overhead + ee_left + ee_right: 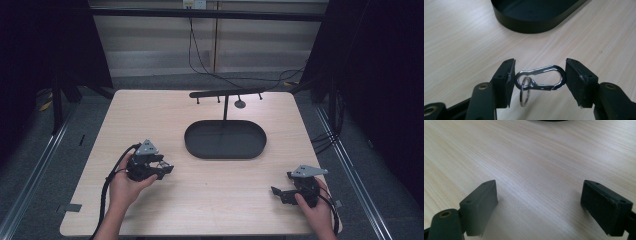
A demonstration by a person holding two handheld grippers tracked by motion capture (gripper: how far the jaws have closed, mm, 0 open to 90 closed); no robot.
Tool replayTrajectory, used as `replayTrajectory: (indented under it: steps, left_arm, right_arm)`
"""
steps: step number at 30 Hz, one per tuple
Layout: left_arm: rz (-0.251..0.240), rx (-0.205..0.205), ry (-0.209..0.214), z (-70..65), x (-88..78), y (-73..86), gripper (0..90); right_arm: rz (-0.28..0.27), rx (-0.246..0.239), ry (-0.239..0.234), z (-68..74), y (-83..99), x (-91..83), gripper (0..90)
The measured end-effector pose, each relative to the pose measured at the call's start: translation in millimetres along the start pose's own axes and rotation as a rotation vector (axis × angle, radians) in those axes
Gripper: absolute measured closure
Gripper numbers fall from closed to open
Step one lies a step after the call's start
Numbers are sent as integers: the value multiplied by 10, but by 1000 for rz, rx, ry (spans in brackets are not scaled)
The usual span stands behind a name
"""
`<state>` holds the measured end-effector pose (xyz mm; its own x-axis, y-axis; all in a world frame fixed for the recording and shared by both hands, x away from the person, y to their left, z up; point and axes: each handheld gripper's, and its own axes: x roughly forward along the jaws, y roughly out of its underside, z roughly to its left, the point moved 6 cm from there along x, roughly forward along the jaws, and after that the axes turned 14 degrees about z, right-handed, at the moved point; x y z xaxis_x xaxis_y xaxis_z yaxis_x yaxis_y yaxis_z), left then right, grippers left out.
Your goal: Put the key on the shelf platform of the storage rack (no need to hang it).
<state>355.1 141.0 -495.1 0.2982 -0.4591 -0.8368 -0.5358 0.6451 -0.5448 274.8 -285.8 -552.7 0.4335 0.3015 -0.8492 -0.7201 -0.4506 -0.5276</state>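
Note:
A silver carabiner clip (541, 78) with a small key ring (524, 93) hanging from it is held lengthwise between the two black jaws of my left gripper (539, 78), above the wooden table. That left gripper (159, 167) sits left of centre, held in a hand. My right gripper (281, 192) rests low near the table's front right, its jaws wide apart with bare wood between them (539, 202). A black oval tray (225, 139) lies at the middle of the table, and its near rim (531, 23) shows ahead of the left gripper.
A black stand with a horizontal bar and small pegs (227, 93) rises behind the tray. Cables (200, 60) run on the floor beyond the table's far edge. Bare tabletop (220, 185) stretches between the two grippers.

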Motion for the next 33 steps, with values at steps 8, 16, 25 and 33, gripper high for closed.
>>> replayTrajectory:
  steps: [8,16,25,33]
  left_arm:
    - [17,2,23,-21,65,-203,426]
    - [21,17,38,-89,130,-364,426]
    - [19,26,47,-130,194,-550,426]
    - [-6,21,53,-159,254,-715,426]
  right_arm:
    - [0,0,0,0,0,0,135]
    - [0,0,1,0,0,0,135]
    - [0,0,1,-1,0,0,135]
    - [0,0,1,-1,0,0,135]
